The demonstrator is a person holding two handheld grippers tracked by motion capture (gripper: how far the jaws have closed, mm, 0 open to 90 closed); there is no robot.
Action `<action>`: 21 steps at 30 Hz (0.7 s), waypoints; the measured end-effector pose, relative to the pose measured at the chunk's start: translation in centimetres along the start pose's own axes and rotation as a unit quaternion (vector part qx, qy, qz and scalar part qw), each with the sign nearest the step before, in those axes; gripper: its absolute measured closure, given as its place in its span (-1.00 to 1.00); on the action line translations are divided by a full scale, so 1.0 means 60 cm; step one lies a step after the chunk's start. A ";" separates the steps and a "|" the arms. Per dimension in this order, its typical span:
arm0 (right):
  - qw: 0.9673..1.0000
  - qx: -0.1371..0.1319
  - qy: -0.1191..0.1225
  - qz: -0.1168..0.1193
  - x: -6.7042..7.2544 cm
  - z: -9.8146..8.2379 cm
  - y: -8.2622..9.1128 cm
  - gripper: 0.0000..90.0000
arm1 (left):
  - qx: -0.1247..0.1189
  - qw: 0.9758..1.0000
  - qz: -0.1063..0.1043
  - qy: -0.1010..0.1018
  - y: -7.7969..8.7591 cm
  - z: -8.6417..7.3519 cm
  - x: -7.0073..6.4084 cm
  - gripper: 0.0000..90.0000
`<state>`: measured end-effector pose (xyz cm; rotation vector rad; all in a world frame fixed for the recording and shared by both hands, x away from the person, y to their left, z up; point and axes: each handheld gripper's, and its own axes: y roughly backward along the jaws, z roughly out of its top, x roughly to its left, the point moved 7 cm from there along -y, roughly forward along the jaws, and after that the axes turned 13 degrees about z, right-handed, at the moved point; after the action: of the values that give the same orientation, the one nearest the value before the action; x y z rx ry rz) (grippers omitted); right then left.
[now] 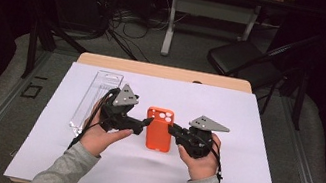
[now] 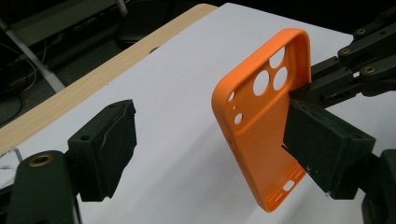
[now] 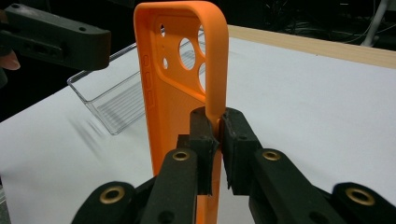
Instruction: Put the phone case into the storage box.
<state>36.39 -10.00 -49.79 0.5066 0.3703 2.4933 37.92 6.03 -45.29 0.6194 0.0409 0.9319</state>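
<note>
We pinch the orange phone case point(image 3: 184, 88) with our right gripper point(image 3: 215, 135) mid-frame, keeping it steady while our left gripper point(image 2: 205, 149) waits open.

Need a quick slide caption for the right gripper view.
Right gripper clamps the side wall of an orange phone case above the white mat.

A white sheet point(image 1: 244, 136) covers a pale wooden table point(image 1: 164, 71). Beyond its far edge lie grey carpet point(image 1: 187, 55), tangled cables point(image 1: 128, 19), a white desk frame point(image 1: 170, 22) and a black folding chair point(image 1: 238, 56); the surroundings are dark.
</note>
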 end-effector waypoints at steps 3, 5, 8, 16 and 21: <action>1.000 -0.001 0.001 0.000 0.000 0.000 -0.001 0.85 | -0.001 1.000 -0.001 -0.005 -0.002 0.005 -0.002 -0.60; 1.000 -0.001 0.002 0.000 0.000 0.000 -0.001 0.85 | -0.001 1.000 -0.001 -0.006 -0.004 0.007 -0.002 -0.59; 1.000 -0.001 0.001 0.001 0.001 0.000 -0.001 0.85 | 0.000 1.000 0.001 -0.013 -0.006 0.009 -0.003 -0.55; 1.000 -0.002 -0.001 0.001 0.001 0.000 0.000 0.85 | -0.004 0.999 0.018 -0.026 -0.005 0.013 -0.003 -0.32; 1.000 -0.002 -0.002 0.001 0.002 0.000 -0.001 0.85 | 0.002 0.999 0.028 -0.039 -0.007 0.012 -0.006 -0.19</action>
<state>36.33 -9.88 -49.79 0.5094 0.3644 2.4939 38.25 5.23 -44.99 0.6629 -0.0454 0.9601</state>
